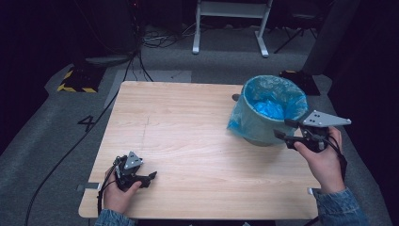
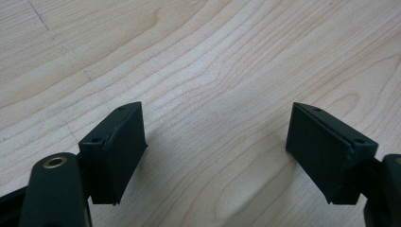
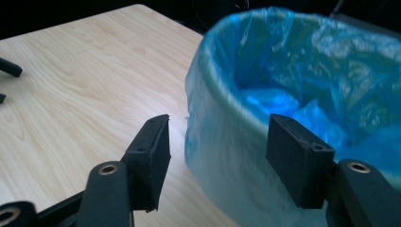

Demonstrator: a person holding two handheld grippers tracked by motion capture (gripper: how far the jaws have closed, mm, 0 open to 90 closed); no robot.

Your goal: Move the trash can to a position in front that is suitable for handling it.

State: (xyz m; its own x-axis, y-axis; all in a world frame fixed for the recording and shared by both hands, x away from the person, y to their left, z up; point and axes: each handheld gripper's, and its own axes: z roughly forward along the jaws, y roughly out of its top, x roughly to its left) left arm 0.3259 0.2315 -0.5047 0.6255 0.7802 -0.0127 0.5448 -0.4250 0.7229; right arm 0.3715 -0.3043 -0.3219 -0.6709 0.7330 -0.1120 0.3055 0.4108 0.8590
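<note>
The right gripper (image 1: 285, 130) is hovering at the near wall of the waste bin (image 1: 263, 127), which is standing on the right half of the tabletop (image 1: 188, 141), toward its far edge. The bin is lined with a blue plastic bag (image 3: 302, 66) whose edge is folding over the rim and draping down the outside. In the right gripper view the jaws are standing wide apart with nothing between them, one jaw outside the wall and the other lining up over the rim (image 3: 222, 101), so the step in hand looks like taking hold of the bin by its edge.

To do this well, the person should be sliding one jaw inside the rim and the other outside, then closing on wall and liner together (the film alone would probably slip or tear). Going deep enough that the pads meet the stiff wall, not just the loose fold, matters most. A grip near the top on one side could tip the bin, so any pull should be slow and low.

The left gripper (image 1: 149, 178) is resting low at the near left of the tabletop, its jaws also spread open over bare wood (image 2: 213, 94), well apart from the bin.
</note>
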